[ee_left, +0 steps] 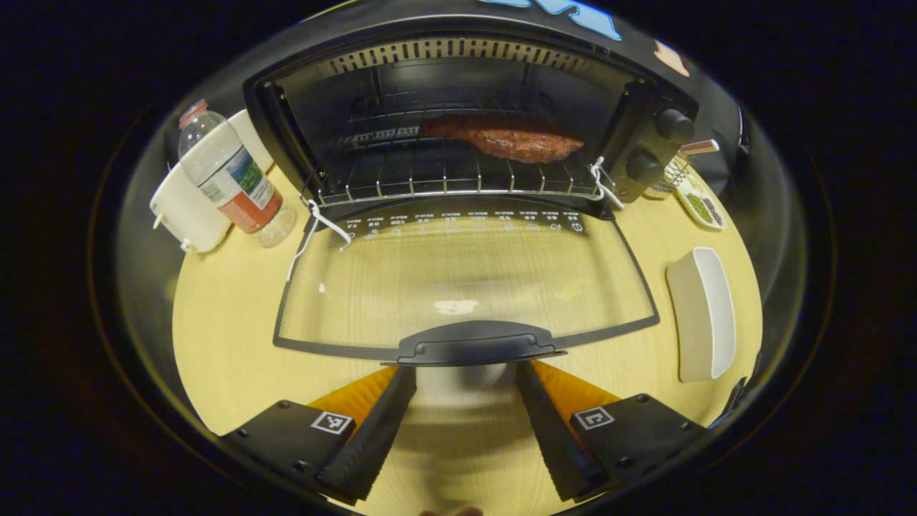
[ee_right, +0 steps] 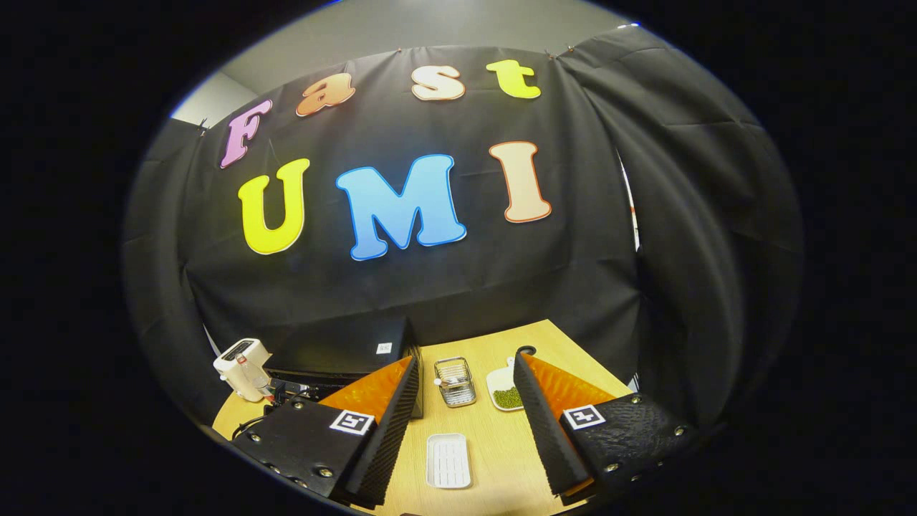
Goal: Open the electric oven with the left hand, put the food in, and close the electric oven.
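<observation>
On the table (ee_left: 229,337) in the left gripper view, the electric oven (ee_left: 466,122) stands with its glass door (ee_left: 466,279) dropped flat toward you and the food (ee_left: 512,142), a reddish-brown slab, lying on the wire rack (ee_left: 444,179) inside. Your left gripper (ee_left: 466,423) hovers just short of the door handle (ee_left: 476,344), fingers apart and holding nothing. Opening and loading look done; closing the door is what remains, and you seem placed to lift that handle. A water bottle (ee_left: 233,175) leans against a white appliance (ee_left: 186,208) to the left of the oven, a white tray (ee_left: 706,312) lies to its right, and a small plate (ee_left: 701,204) of something green sits behind the tray. Whether the fingers touch the handle is hard to judge, since the handle's front edge overlaps their tips.

In the right gripper view, your right gripper (ee_right: 466,437) points high at the booth wall, fingers spread and empty, well back from the work. Between them you see the tray (ee_right: 448,460), a wire basket (ee_right: 455,381) and the plate (ee_right: 507,394). The oven (ee_right: 344,351) shows as a dark box, its front blocked by the left finger.
</observation>
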`<state>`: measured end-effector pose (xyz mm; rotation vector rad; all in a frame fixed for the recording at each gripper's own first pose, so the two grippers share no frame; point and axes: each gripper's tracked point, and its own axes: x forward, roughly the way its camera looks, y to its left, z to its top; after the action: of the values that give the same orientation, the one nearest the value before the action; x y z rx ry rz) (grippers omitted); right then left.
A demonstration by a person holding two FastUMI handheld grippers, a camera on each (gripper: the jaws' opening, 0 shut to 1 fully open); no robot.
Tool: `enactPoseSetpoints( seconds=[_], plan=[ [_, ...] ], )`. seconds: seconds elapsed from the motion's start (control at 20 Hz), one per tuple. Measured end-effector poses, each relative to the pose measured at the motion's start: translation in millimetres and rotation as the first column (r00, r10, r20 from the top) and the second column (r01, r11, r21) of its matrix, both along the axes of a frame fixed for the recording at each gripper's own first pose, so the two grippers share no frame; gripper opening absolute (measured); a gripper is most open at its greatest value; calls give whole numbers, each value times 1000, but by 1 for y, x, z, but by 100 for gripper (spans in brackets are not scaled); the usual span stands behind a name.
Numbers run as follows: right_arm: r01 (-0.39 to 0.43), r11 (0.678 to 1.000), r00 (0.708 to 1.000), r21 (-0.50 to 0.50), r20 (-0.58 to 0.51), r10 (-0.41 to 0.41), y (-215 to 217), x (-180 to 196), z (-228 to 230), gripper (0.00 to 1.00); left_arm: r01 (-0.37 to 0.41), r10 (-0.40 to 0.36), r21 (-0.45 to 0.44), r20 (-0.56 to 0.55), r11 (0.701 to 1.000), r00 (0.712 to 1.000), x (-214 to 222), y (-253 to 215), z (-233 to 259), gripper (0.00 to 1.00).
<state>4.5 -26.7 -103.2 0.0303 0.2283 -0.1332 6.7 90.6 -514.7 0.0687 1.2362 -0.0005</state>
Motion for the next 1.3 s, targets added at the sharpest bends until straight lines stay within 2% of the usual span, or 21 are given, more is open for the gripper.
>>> enactPoseSetpoints(
  seconds=[0.1,0.15,0.2,0.3,0.65,0.75,0.9,0.95,1.0,1.05,1.1,1.15,1.2,1.25,1.3],
  plan=[
    [1,1000,1000,5,0,-1,0,0,1,81,-1,1,-5,0,1000,1000,0,0,0,96],
    [2,1000,1000,9,1,-2,1,1,1,81,-6,6,-9,0,1000,1000,0,0,1,100],
    [1,1000,1000,14,3,-1,3,1,3,81,-9,9,-11,-1,1000,1000,0,1,2,96],
    [-4,1000,1000,14,7,4,5,1,6,81,-4,4,-13,2,1000,1000,0,1,5,100],
    [-26,1000,1000,11,12,25,13,2,7,81,-1,2,-29,48,1000,999,-1,-2,27,100],
    [-32,999,999,13,12,32,15,2,8,81,0,2,-35,63,999,998,-2,-2,35,92],
    [-40,999,999,14,19,39,18,2,14,81,-3,6,-37,88,999,996,0,-3,42,100],
    [-41,999,999,14,27,40,19,3,17,81,0,4,-33,97,999,995,0,-3,45,100],
    [-42,999,999,13,34,42,19,3,21,81,2,1,-30,106,1000,994,-1,-4,48,96],
    [-43,999,998,11,39,43,18,3,23,81,4,-1,-27,113,1000,994,0,-4,50,100],
    [-43,999,998,8,43,43,18,3,25,81,4,-1,-26,119,1000,993,-1,-4,53,100],
    [-42,999,998,6,45,42,18,2,26,81,3,1,-28,125,1000,992,0,-4,55,96],
    [-38,999,998,5,46,38,17,2,26,81,0,4,-30,132,1000,991,1,-4,58,96],
    [-35,999,998,4,45,35,16,2,25,81,-3,7,-34,136,999,991,1,-4,59,100],
    [-35,999,998,5,44,34,15,1,26,81,-4,9,-36,144,999,990,2,-5,62,96]
  ],
)
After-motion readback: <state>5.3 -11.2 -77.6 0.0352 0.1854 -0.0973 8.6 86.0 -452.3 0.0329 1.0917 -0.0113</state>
